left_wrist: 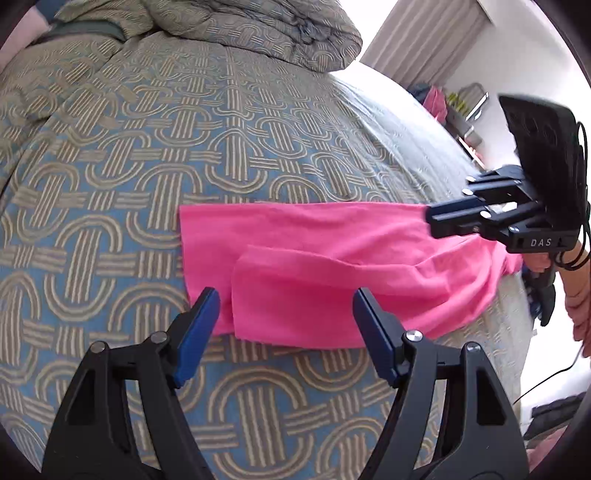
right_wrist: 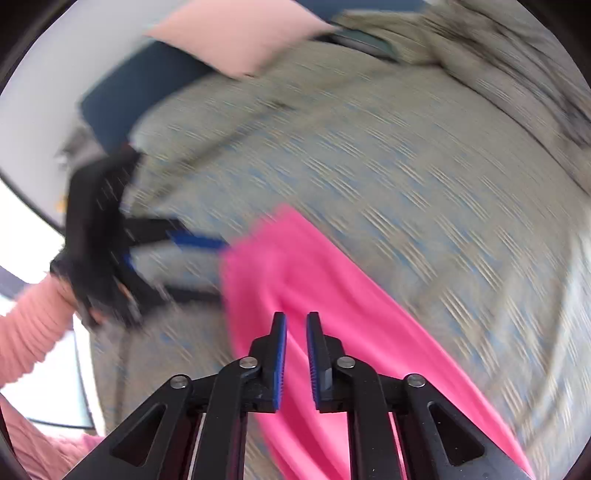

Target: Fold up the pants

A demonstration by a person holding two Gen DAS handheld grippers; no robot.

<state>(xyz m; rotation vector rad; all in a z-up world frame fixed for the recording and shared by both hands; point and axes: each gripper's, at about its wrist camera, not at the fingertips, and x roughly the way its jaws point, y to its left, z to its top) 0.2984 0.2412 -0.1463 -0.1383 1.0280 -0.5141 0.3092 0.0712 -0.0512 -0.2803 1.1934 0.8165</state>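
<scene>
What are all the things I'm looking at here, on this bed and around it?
pants: one, bright pink, spread across the bedspread, partly folded.
bedspread: one, blue and tan loop pattern, covering the bed.
bunched quilt: one, same pattern, at the far end.
pillow: one, pale pink, by the headboard.
curtain: grey-beige, far wall.
left gripper: black with blue pads, open at the pants' near edge.
right gripper: same colours, narrowly open over the pants.

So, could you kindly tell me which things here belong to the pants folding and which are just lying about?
For the job:
- pink pants
- left tongs, open
- right tongs, nearly closed over the pants

Lying about:
- patterned bedspread
- bunched duvet
- pink pillow
</scene>
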